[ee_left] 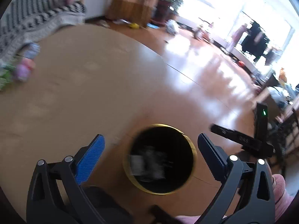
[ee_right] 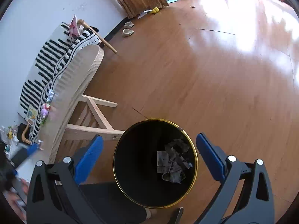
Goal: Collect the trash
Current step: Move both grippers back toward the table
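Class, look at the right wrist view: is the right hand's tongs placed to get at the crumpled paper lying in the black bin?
Probably yes. The right tongs hang open and empty directly over the black bin, whose gold-rimmed mouth has no lid. The crumpled paper lies in plain sight, though deep down, so the bin's wall may crowd the wide tongs.

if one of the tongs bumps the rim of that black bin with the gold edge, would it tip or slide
The bin looks tall and narrow with thin walls, and holds only some crumpled paper, so it is probably light. A knock at the rim may tip it. The wood floor looks glossy, so a low push would likely slide it instead.
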Tool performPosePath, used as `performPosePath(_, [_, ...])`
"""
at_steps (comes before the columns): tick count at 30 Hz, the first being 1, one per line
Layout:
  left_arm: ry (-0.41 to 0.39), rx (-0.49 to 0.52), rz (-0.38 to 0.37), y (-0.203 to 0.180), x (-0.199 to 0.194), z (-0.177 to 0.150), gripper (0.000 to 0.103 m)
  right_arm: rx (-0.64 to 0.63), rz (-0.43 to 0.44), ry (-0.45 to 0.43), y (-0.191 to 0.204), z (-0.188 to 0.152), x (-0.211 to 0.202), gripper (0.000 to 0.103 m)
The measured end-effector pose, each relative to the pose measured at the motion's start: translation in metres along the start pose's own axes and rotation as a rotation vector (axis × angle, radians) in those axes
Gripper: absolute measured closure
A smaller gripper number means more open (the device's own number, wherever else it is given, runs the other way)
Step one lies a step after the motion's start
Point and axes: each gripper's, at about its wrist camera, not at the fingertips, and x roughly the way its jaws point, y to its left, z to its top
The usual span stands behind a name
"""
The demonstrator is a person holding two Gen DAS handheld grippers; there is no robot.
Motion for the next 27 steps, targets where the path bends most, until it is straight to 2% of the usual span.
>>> performPosePath(3, [-0.040,-0.051,0.082,0.062,-0.038,0.004,0.006,-0.036,0.020,0.028,0.022,0.004,0.011,0.007])
performPosePath(8, [-0.018,-0.114,0.346,0.196,-0.080,-0.012,0.006,-0.173,0.066,0.023,0.087,0.004,0.020,0.007])
performPosePath(13, [0.068,-0.165,0.433,0.300,-0.095,-0.026,0.006,-0.316,0.082,0.018,0.140,-0.006,0.024,0.007])
performPosePath(18, [0.093,-0.102,0.467,0.339,-0.085,-0.018,0.006,-0.408,0.081,0.038,0.179,-0.013,0.038,0.007])
performPosePath(24, [0.146,0.019,0.500,0.353,-0.043,0.011,0.006,-0.443,0.069,0.037,0.200,-0.019,0.048,0.007])
performPosePath(27, [0.117,0.011,0.500,0.361,-0.036,0.021,0.006,-0.462,0.063,0.050,0.205,-0.023,0.053,0.007])
